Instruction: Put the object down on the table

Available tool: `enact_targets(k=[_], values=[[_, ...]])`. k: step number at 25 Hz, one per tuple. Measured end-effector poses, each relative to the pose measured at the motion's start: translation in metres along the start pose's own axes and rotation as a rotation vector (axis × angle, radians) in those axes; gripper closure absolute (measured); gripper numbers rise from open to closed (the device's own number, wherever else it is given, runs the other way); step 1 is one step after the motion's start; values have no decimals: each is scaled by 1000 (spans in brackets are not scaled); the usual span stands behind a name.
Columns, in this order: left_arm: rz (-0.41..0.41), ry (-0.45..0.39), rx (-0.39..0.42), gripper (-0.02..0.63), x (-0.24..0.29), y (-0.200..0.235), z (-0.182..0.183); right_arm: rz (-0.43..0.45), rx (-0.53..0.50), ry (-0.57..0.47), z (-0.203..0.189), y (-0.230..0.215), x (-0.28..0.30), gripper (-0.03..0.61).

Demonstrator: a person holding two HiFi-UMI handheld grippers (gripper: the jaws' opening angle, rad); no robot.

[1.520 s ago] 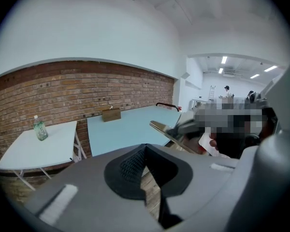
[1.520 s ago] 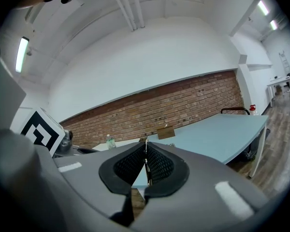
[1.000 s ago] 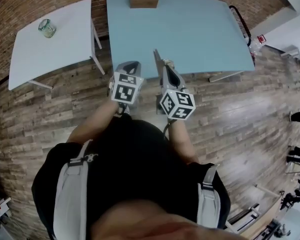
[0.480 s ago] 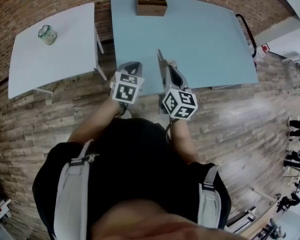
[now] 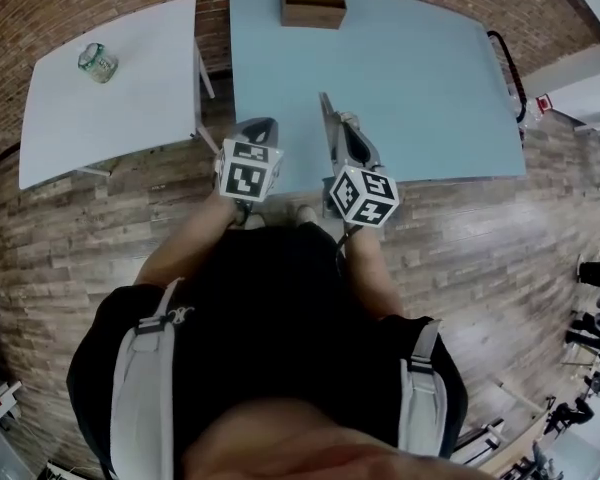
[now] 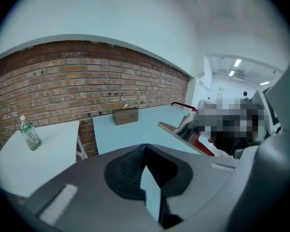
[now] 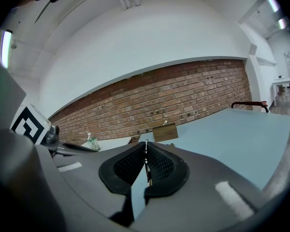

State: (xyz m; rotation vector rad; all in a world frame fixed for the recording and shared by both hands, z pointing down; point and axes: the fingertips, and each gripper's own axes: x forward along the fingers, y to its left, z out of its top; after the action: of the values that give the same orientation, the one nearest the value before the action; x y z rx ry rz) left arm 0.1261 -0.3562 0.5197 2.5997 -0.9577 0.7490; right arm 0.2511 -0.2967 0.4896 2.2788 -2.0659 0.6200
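As a person stood at the near edge of the light-blue bench (image 5: 410, 78), the right gripper (image 5: 346, 140) was clamped on a thin metal object (image 5: 325, 114). The object jutted forward over that edge, above the surface and not yet set down. Seen along the jaws, it showed only as a narrow sliver pinched between the dark pads. The left gripper (image 5: 259, 128), jaws together with nothing between them, hung alongside over the same edge. A wooden box (image 5: 313, 6) sat at the far edge, and a bottle (image 5: 97, 61) stood near the far edge of the separate white bench (image 5: 120, 118). Placing the object well would probably mean reaching further in from the edge and lowering it until it lay flat along its length. Only then should the jaws part, since a thing so thin, released from a height or close to the edge, could skid or tip off to the floor.
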Motion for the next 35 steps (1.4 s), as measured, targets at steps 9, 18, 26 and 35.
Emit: enact_targets(k=[9,18,26,35], values=[[57,6,-51,614,19,-7,10,38,27,85,-19,-48,43,554],[94,38,-85,614,32,-10,2,10,40,122,-39,-87,93,554],[160,67,-95,614,27,2,0,44,39,209,-79,-90,123,555],[186,88,-109,614,29,3,-6,66,36,280,-112,-89,137,557]])
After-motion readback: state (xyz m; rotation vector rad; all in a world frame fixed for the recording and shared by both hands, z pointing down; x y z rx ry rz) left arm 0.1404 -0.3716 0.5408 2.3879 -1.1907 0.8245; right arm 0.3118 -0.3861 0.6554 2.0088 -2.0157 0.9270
